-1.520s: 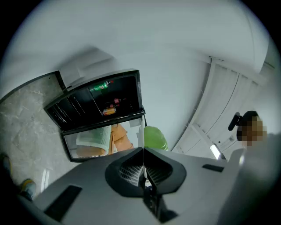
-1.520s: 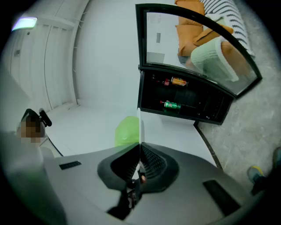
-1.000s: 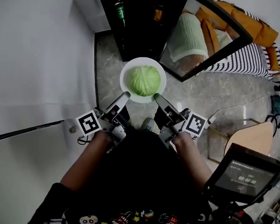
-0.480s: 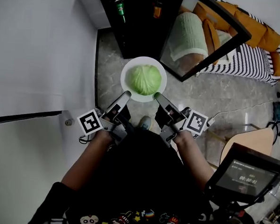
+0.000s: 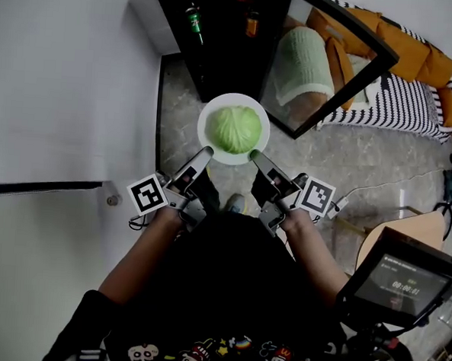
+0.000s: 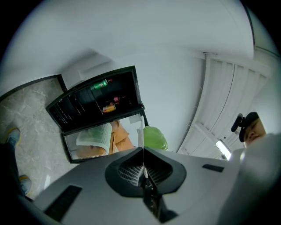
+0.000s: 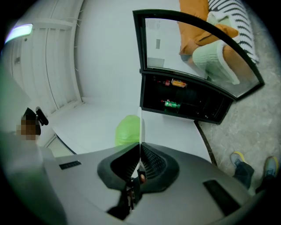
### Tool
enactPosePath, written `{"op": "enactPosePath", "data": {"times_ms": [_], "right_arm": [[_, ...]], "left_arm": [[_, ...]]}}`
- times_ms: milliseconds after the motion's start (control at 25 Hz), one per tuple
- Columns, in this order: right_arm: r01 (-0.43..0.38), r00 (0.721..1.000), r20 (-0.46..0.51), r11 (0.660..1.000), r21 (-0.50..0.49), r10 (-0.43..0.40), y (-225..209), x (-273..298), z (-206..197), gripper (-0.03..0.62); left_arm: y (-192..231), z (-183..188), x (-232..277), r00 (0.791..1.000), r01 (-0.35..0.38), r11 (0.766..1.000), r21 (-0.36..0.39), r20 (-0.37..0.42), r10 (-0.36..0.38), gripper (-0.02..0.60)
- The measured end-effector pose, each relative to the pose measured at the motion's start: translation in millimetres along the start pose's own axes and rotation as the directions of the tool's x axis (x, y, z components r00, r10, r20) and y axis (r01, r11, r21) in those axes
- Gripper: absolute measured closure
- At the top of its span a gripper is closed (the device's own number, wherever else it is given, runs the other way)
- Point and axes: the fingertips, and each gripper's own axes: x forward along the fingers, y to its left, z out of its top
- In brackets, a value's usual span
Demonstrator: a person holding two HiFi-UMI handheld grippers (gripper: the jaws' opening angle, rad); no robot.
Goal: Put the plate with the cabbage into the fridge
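Plate point(image 5: 205, 130), round and white, bearing pale green cabbage head point(image 5: 233, 129), held just near of open black fridge point(image 5: 218, 53). Left gripper point(image 5: 206, 151) jaws pinched on near-left rim; right gripper point(image 5: 253, 155) jaws pinched on near-right rim.

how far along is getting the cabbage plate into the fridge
Done: fridge door open, left tool and right tool each shut on the rim of the plate. In hand: plate with cabbage held before the fridge. Left: set it inside, release.
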Motion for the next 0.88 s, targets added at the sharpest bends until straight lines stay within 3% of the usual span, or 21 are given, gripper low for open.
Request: {"op": "enactPosePath", "data": {"times_ms": [880], "right_arm": [[0.009,1.000,0.004,1.000,0.005,-0.009,-3.6,0.1,1.2,0.582]], "left_arm": [[5.1,-0.6,1.6,1.000,-0.005,1.000,-0.019,0.009,0.005,0.574]]}}
